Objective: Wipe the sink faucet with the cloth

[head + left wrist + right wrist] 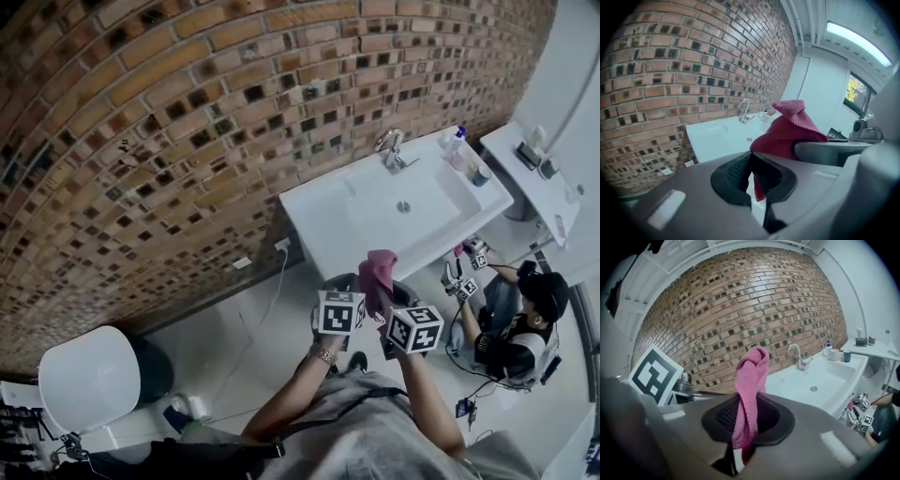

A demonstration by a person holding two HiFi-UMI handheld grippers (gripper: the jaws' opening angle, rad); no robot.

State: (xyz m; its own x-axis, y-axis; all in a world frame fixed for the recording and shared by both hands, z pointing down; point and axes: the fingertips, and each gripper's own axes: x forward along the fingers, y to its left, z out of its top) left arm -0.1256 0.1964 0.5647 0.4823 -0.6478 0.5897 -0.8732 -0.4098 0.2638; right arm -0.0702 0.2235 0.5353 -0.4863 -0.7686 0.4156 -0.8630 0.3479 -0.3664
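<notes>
A pink cloth hangs pinched in my right gripper, whose jaws are shut on it; in the right gripper view the cloth stands up in a twisted fold above the right gripper. My left gripper is close beside it on the left, and in its own view the left gripper is shut with nothing between its pads. There the cloth shows just to the right. The chrome faucet stands at the back of the white sink, well ahead of both grippers.
A brick wall runs behind the sink. A bottle and a cup stand on the sink's right end, beside a white shelf. A person crouches on the floor at right. A toilet is at lower left.
</notes>
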